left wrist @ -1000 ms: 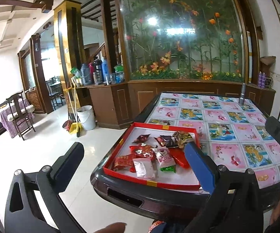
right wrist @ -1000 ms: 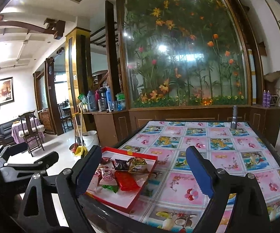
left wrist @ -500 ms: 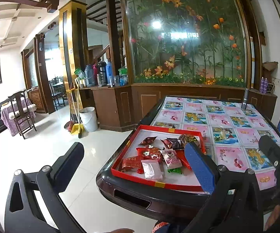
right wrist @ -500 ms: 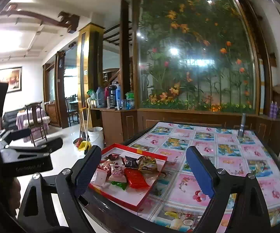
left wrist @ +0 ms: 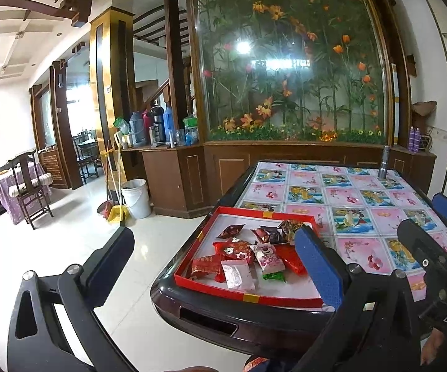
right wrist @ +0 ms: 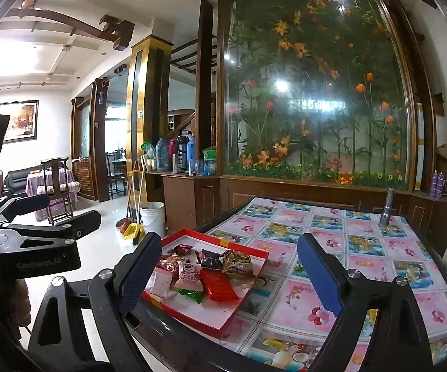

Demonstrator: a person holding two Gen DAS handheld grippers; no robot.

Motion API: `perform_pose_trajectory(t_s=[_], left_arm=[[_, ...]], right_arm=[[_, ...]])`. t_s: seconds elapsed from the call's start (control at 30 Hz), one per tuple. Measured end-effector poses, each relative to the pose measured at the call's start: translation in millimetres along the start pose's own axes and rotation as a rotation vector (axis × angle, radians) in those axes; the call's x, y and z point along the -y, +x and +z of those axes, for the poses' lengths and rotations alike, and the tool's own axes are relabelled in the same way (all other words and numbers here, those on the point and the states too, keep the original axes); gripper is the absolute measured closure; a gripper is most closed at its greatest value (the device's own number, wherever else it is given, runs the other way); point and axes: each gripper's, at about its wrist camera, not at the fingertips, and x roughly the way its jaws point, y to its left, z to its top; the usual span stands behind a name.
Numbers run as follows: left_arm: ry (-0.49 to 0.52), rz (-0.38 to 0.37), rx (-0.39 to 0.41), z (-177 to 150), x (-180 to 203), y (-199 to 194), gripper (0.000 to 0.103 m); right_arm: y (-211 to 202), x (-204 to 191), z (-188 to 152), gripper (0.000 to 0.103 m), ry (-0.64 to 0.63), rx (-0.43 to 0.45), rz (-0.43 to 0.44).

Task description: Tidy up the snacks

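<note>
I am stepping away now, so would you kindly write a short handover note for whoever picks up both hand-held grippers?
Left hand-held gripper: open, holding nothing, short of the table.
Right hand-held gripper: open, holding nothing, above the table's near edge.
Snacks: a loose heap of wrapped packets inside the red tray at the table's near corner.
Done: nothing grasped yet.
Left: pick up and sort the packets.
</note>
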Motion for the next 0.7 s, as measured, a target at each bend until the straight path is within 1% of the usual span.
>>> perform_pose_trajectory(t_s=[0.17,0.53,0.7], left_arm=[[0.019,0.001,0.02,-1.1,3.6,-4.1,0.0],[0.019,-0.003,0.026,-1.7,6.2,-6.7,0.0],[0.021,-0.004,0.065,-2.6,8.9,-11.7,0.0]], right_arm=[[1.3,1.1,-0.1,0.013,-0.006,0.003,0.003],[2.0,2.9,0.6,0.013,-0.006,-0.004,0.006],[7.7,3.0,-1.0,0.013,-0.015,-0.023,0.011]])
